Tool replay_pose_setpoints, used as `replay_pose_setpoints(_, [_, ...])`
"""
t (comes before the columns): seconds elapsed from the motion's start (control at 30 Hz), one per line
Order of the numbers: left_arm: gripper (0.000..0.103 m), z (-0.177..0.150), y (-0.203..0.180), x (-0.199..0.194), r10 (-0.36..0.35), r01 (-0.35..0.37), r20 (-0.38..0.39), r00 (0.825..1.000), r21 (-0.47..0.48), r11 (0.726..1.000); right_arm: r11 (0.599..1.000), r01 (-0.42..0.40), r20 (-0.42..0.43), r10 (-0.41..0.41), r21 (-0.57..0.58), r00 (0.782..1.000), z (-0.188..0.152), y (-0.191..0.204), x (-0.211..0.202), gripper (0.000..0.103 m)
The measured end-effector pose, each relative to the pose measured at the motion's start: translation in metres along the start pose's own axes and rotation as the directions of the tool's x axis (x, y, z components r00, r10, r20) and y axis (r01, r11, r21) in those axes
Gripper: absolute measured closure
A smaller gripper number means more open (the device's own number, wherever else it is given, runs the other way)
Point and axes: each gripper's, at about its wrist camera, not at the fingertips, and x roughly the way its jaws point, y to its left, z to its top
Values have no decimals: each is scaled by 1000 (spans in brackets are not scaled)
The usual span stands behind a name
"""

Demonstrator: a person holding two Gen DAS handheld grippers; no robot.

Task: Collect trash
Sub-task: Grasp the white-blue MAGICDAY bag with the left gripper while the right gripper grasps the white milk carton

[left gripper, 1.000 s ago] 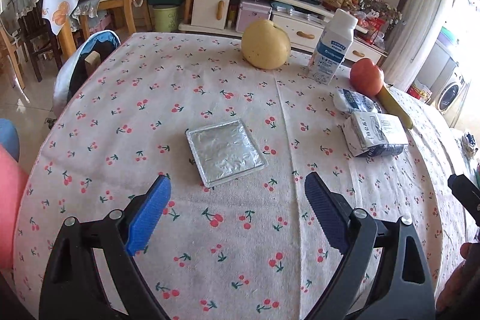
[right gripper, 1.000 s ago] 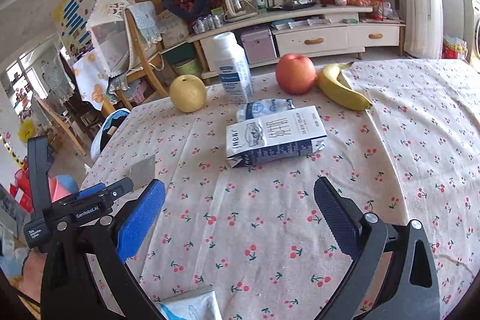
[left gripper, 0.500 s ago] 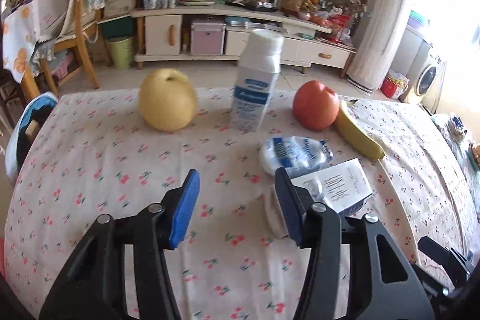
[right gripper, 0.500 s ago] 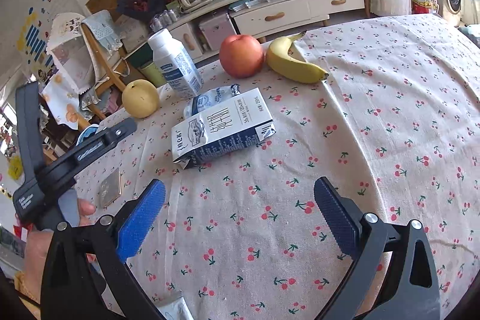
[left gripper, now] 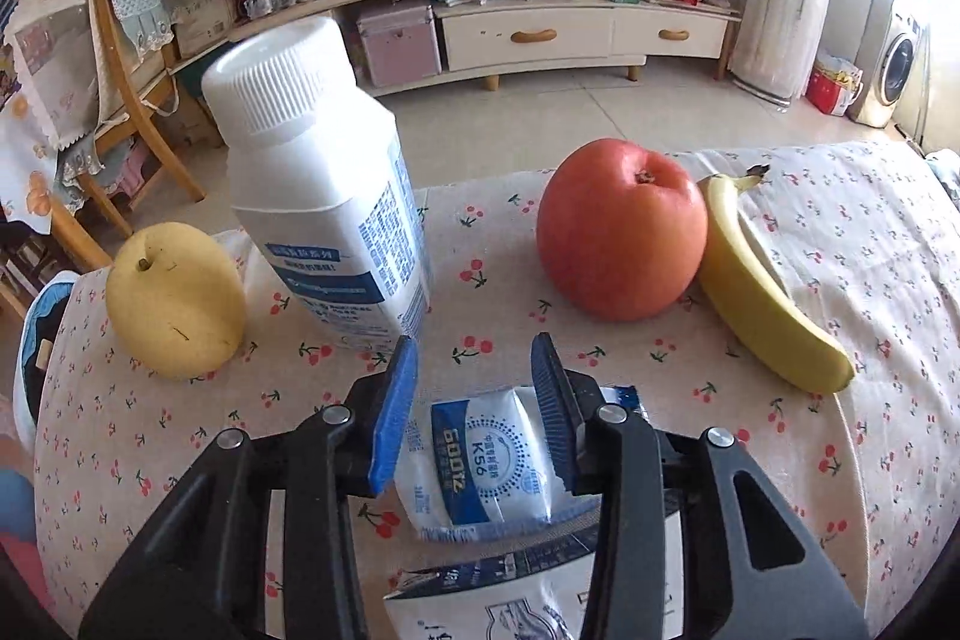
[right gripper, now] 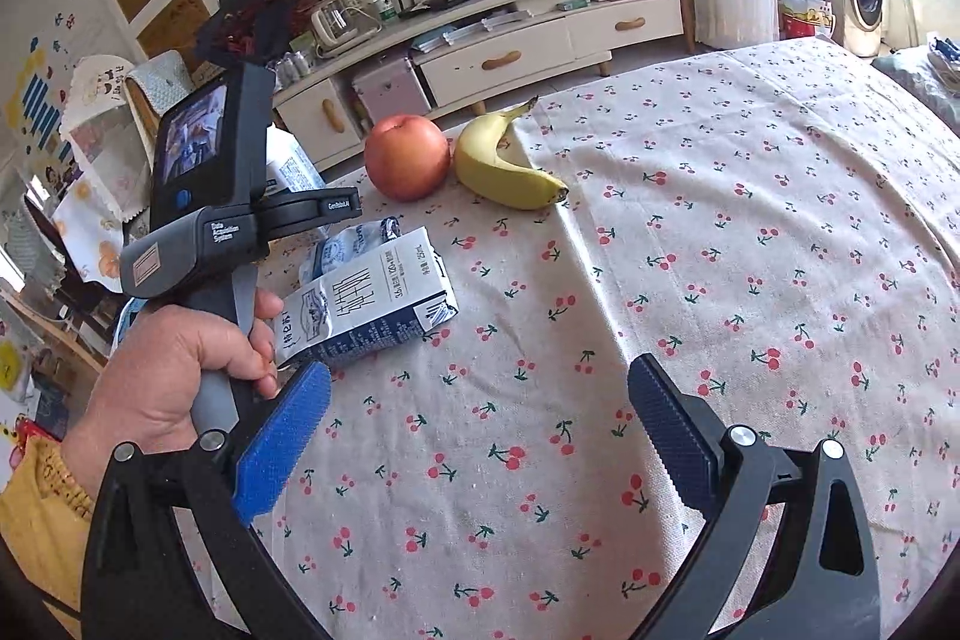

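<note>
One crumpled blue-and-white pouch [left gripper: 486, 466] lies on the cherry-print tablecloth [right gripper: 750, 232], and the left gripper [left gripper: 474, 370] has its blue pads on both sides of it, partly open; I cannot tell if they press it. Just beside it lies a flattened milk carton [right gripper: 366, 304], and behind stand a white bottle [left gripper: 318, 196], a pear [left gripper: 177, 301], an apple [left gripper: 621, 229] and a banana [left gripper: 768, 292]. The right gripper [right gripper: 480, 424] hovers wide open over bare cloth, holding nothing.
</note>
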Motion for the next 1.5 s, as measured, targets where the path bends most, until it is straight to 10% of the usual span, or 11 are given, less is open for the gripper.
replay_pose_setpoints(0.7, [61, -116, 28, -56, -123, 122, -99, 987, -11, 992, 998, -56, -145, 61, 36, 988, -12, -10, 25, 5])
replay_pose_setpoints(1.17, [47, -185, 29, -129, -459, 476, -147, 876, 119, 871, 996, -87, -231, 88, 14, 969, -31, -3, 21, 5])
replay_pose_setpoints(1.5, [44, -194, -1, -118, -373, 414, -198, 906, 240, 878, 992, -52, -255, 20, -118, 967, -45, 20, 31, 5])
